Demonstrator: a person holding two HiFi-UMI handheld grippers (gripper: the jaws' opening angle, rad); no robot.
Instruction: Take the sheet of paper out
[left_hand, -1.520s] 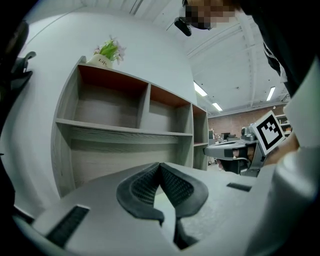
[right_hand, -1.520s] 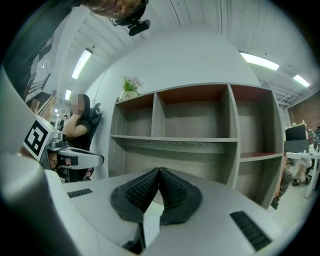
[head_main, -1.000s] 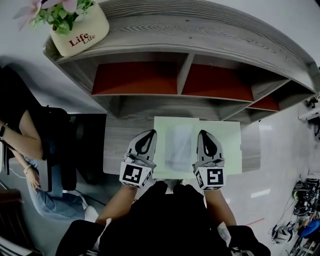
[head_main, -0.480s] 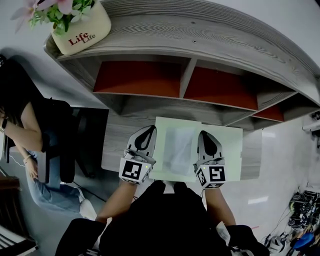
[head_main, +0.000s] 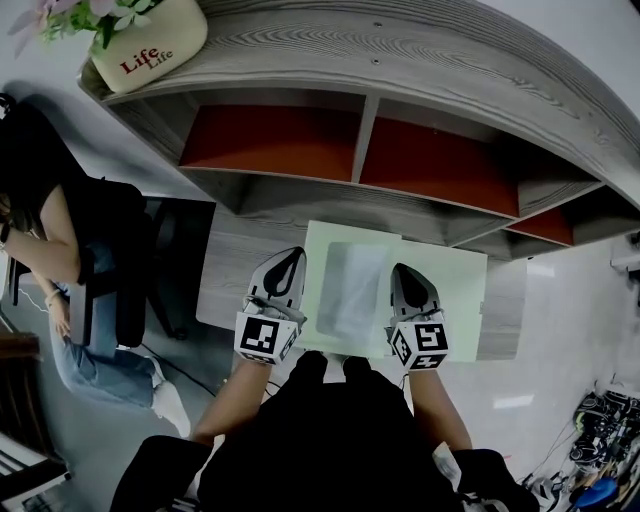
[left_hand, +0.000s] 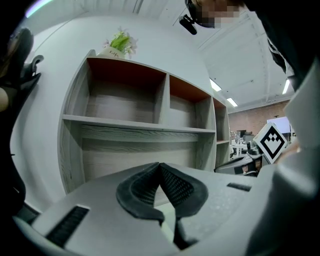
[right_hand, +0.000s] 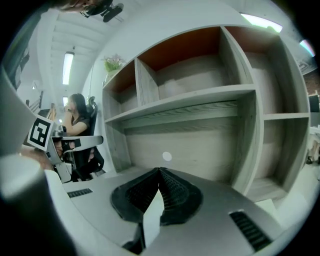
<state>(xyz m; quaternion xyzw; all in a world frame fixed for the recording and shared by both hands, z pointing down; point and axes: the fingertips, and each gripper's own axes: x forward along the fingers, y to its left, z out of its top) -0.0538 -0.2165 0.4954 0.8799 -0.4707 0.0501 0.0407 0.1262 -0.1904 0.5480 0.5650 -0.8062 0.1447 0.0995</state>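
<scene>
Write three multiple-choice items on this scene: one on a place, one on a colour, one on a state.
1. Where does the flowerpot stand?
A) on top of the shelf unit
B) on a windowsill
C) inside a drawer

2. What colour are the compartment backs?
A) blue
B) red
C) yellow

3. How is the right gripper?
A) wide open, empty
B) shut on a pen
C) shut on a thin pale sheet

Key:
1 A: the pot sits on the unit's top board, at its left end.
2 B: red panels show inside the compartments.
3 C: the right gripper view shows the jaw tips together with the sheet's edge between them.
</scene>
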